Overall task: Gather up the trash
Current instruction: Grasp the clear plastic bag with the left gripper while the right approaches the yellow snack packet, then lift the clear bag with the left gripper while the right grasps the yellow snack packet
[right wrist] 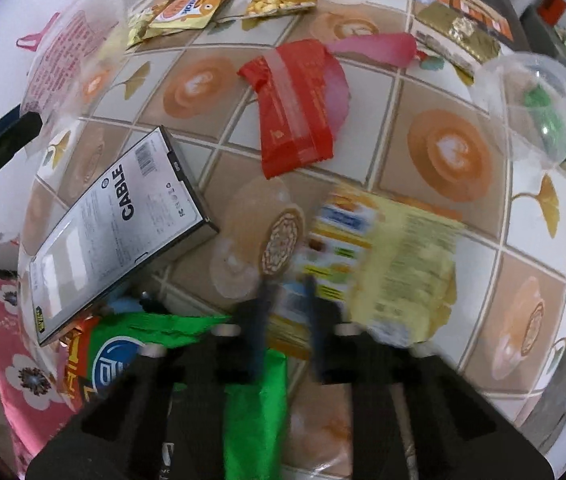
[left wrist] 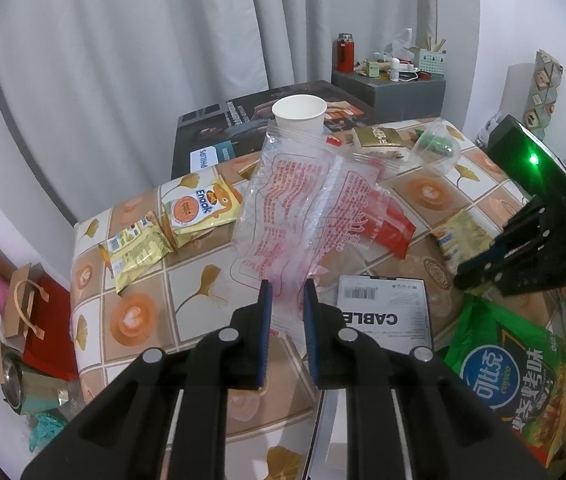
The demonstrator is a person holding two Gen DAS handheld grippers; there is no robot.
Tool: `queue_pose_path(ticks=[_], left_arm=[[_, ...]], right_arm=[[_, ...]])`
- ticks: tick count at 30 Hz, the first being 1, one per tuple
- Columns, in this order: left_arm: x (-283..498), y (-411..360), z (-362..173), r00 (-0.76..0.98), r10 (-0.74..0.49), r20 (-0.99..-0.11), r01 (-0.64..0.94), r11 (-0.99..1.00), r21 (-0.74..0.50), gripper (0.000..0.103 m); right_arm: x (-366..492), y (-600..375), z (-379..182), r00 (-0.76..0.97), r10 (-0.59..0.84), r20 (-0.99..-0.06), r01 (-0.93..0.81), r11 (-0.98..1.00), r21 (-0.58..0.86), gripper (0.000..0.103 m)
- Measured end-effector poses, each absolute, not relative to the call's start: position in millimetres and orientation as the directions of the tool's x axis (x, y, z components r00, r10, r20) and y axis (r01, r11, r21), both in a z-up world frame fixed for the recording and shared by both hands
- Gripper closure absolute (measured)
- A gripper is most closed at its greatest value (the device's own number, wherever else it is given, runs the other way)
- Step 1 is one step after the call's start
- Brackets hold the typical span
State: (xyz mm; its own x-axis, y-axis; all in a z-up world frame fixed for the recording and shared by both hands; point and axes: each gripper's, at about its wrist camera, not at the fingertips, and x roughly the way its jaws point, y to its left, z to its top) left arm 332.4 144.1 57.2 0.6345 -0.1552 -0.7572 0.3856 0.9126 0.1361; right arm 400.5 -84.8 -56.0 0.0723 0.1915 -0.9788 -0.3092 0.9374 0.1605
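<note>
The left gripper pinches the clear bag; the right gripper, blurred, grasps the yellow wrapper at its one o'clock. Lift gently.

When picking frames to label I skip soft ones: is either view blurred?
Right wrist view: motion blur smears the yellow snack packet and the right gripper; the CABLE box is readable. Left wrist view: sharp, only fisheye bending at the table edge.

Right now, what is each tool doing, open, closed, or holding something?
Left tool: closed on the clear plastic bag.
Right tool: closed on the yellow snack packet, though blur hides the pads.
</note>
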Motion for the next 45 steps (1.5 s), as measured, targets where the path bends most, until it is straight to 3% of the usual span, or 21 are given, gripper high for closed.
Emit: queue_pose_path(ticks=[21, 24, 26, 36, 39, 45], left_arm=[[291, 118, 111, 0.677, -0.181, -0.713, 0.389, 0.911, 0.138, 0.089], [284, 110, 112, 0.672, -0.186, -0.717, 0.385, 0.915, 0.124, 0.089], [280, 106, 111, 0.666, -0.19, -0.721, 0.385, 0.916, 0.114, 0.088], [268, 91, 95, 0.634, -0.225, -0.74, 0.397, 0.916, 0.062, 0.088], [269, 93, 92, 0.629, -0.23, -0.743, 0.397, 0.916, 0.052, 0.088], [273, 99, 84, 0.619, -0.233, -0.75, 0.389, 0.921, 0.035, 0.088]], right_arm=[[367, -173, 24, 0.235, 0.387, -0.892, -0.25, 0.91, 0.33, 0.101], [369, -170, 12, 0.205, 0.377, -0.903, -0.226, 0.916, 0.331, 0.079], [370, -174, 6, 0.192, 0.372, -0.908, -0.205, 0.92, 0.333, 0.052], [411, -182, -58, 0.092, 0.295, -0.951, -0.079, 0.954, 0.289, 0.039], [416, -167, -57, 0.108, 0.287, -0.952, -0.113, 0.955, 0.275, 0.036], [410, -126, -65, 0.112, 0.196, -0.974, -0.239, 0.957, 0.165, 0.018]])
